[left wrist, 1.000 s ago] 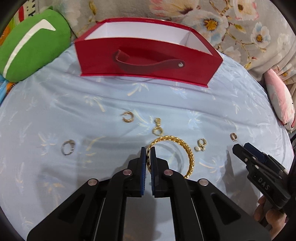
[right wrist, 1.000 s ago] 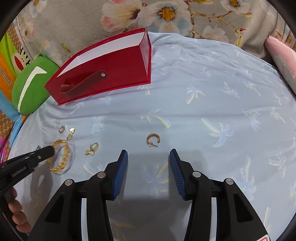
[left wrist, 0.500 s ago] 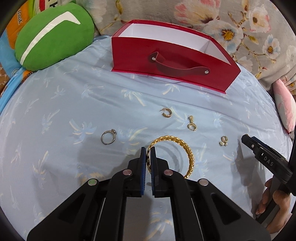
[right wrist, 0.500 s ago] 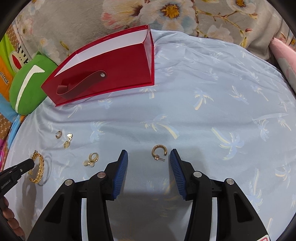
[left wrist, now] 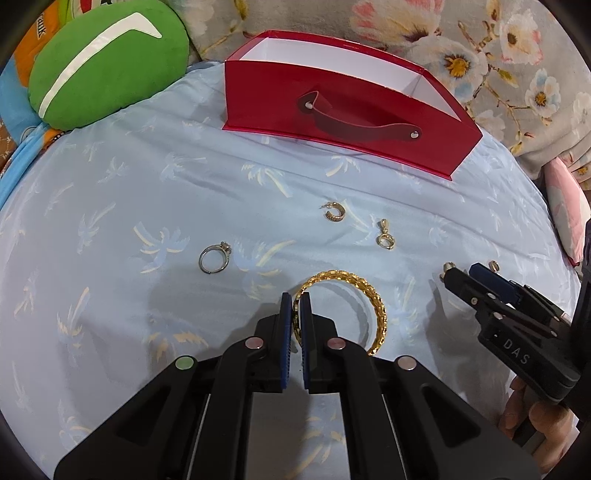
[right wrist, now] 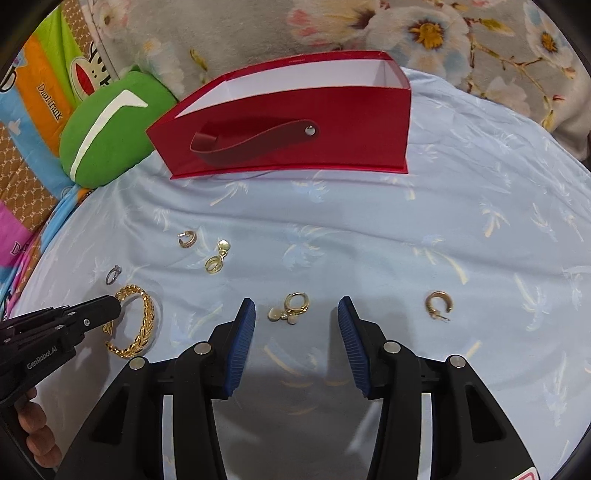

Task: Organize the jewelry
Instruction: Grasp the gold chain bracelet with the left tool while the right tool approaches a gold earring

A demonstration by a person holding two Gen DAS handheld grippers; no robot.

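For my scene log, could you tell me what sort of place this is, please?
Probably a bed at home: a light blue palm-print sheet covers a soft surface, with a green cushion and a floral blanket behind the red box.

I noted the gold braided bangle (left wrist: pixel 373 306) nearest my left gripper (left wrist: pixel 295 306), silver stone-set ring (left wrist: pixel 214 257) left of it, red open-topped box (left wrist: pixel 354 110) behind.

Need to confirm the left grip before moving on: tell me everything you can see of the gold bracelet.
The gold bracelet is an open cuff of braided, leaf-like links, shiny yellow metal by its look. The left gripper is shut on one end of it, blue pads pinching the band. From the right wrist view it curves out from the fingertips over the light blue sheet; whether it touches the fabric is unclear. Nothing else touches it.
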